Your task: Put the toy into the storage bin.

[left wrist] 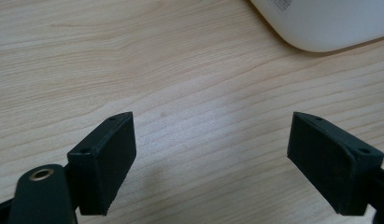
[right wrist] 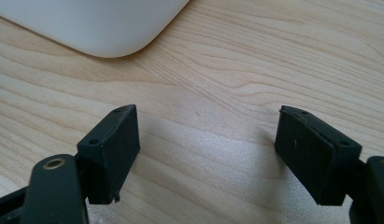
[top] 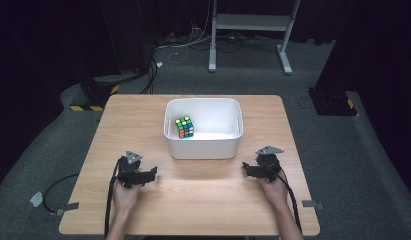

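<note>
While the table (top: pixel 143 210) lies bare before me, the white bin (top: pixel 203 147) holds the puzzle cube (top: pixel 184 127), so I judge nothing is started; my left gripper (top: pixel 154 172) and right gripper (top: pixel 244 167) rest spread wide, empty

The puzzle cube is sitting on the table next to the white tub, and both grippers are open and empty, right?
Not quite. The puzzle cube sits inside the white tub, at its left side, not beside it on the table; the high view shows this. The rest holds: the left gripper and right gripper are open and empty.
</note>
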The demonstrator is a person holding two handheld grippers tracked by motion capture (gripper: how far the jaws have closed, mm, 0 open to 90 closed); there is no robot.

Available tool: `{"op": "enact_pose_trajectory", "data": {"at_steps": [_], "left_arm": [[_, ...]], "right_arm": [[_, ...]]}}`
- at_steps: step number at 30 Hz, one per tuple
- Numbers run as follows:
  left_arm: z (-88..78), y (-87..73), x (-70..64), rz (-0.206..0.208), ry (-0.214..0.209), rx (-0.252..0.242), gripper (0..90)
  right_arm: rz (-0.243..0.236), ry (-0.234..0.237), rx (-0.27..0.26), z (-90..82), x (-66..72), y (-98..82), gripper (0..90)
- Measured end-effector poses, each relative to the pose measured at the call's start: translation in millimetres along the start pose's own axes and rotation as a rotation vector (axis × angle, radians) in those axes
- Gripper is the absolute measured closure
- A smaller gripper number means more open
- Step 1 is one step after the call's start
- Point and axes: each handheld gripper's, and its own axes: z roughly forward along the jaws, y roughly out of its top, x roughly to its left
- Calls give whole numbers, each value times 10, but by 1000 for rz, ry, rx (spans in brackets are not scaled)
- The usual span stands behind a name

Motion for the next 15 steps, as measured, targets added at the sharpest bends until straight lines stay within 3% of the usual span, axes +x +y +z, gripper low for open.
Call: {"op": "enact_pose_trajectory", "data": {"at_steps": [15], "left_arm": [[109, -76, 56, -30, 7, 25, 158]], "right_arm": [[3, 0, 1, -1, 2, 0, 218]]}}
